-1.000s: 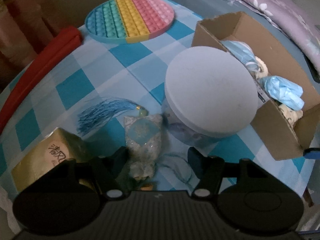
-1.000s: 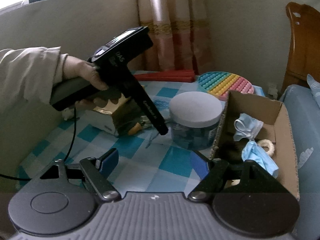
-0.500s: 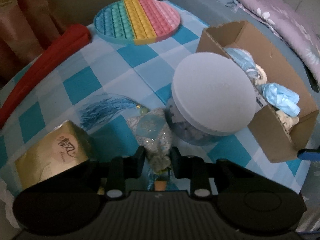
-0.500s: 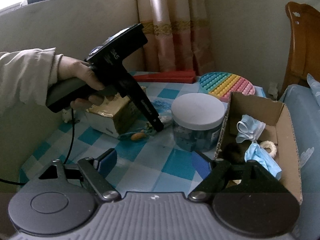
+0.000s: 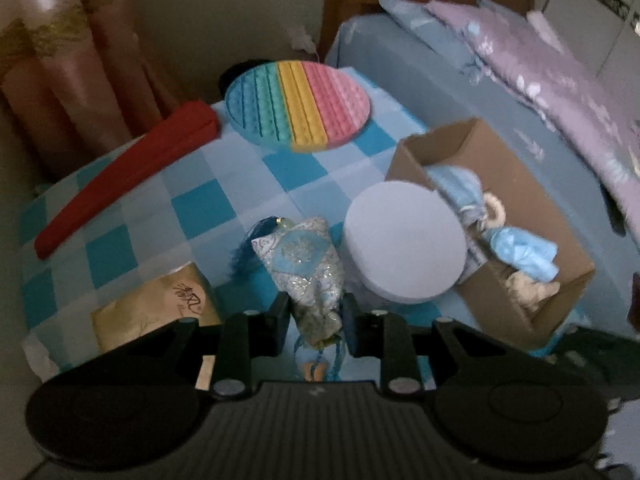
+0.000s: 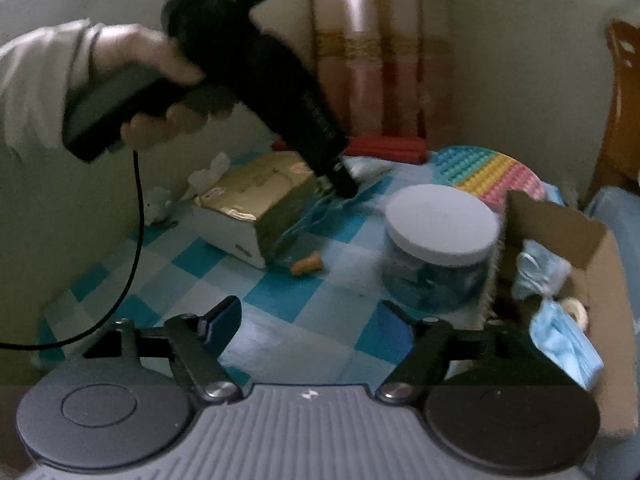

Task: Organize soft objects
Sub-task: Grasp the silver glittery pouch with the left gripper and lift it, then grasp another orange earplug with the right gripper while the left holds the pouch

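A silver-and-blue embroidered pouch (image 5: 304, 272) with a dark blue tassel (image 5: 244, 252) hangs lifted above the checked tablecloth (image 5: 224, 168). My left gripper (image 5: 314, 320) is shut on its lower end. Its cords and an orange bead (image 6: 306, 266) trail down to the cloth. In the right wrist view a hand (image 6: 136, 52) holds the left gripper (image 6: 344, 184) tilted steeply down. My right gripper (image 6: 310, 320) hovers low over the cloth, jaws closing with nothing between them. An open cardboard box (image 5: 500, 184) (image 6: 552, 220) holds blue face masks (image 5: 524, 252) and other soft items.
A jar with a white lid (image 5: 404, 240) (image 6: 440, 220) stands against the box. A gold tissue pack (image 5: 160, 312) (image 6: 260, 188) lies left of the pouch. A rainbow bubble mat (image 5: 298, 104) and a red folded item (image 5: 120, 176) lie at the back. A bed (image 5: 440, 80) borders the table.
My left gripper shut on the pouch and lifted it off the cloth, the tassel now dangling. The right gripper shifted slightly and its jaws narrowed a little.
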A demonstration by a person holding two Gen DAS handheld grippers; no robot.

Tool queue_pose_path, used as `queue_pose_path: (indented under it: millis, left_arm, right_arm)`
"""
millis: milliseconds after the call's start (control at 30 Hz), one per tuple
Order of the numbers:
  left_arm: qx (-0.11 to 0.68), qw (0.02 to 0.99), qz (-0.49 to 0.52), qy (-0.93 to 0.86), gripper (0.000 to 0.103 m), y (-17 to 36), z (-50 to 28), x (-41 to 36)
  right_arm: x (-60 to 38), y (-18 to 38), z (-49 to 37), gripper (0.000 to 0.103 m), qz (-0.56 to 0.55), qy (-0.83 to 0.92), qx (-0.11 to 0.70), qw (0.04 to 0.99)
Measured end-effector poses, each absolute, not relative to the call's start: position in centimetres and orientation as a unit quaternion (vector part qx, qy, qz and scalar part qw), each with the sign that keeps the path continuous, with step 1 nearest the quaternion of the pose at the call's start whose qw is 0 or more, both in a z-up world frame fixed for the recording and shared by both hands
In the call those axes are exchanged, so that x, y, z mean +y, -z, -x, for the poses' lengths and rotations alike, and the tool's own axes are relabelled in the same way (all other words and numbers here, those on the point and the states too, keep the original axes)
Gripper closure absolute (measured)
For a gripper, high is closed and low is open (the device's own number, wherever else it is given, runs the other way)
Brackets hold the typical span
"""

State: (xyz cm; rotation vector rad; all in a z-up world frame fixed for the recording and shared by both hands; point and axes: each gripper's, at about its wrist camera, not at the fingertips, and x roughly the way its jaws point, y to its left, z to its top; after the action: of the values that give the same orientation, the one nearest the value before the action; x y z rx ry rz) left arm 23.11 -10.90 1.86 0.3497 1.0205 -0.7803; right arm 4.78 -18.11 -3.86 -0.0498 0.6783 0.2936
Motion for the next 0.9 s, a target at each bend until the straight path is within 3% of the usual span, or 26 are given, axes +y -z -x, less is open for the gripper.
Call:
queue_pose_path:
  millis: [333, 900]
  left_arm:
    - [0.459, 0.805, -0.150, 0.346, 0.077, -3.7, -22.7, -10.1]
    - [0.455, 0.815, -0.131, 0.333, 0.077, -4.1, -23.6, -9.8]
  right_arm:
    - [-14.7, 6.2, -9.5, 0.045, 0.093, -0.149, 0.337, 0.925]
    - [-12.4, 7.4, -12.8, 0.047, 0.204, -0.160, 0.346, 0.902]
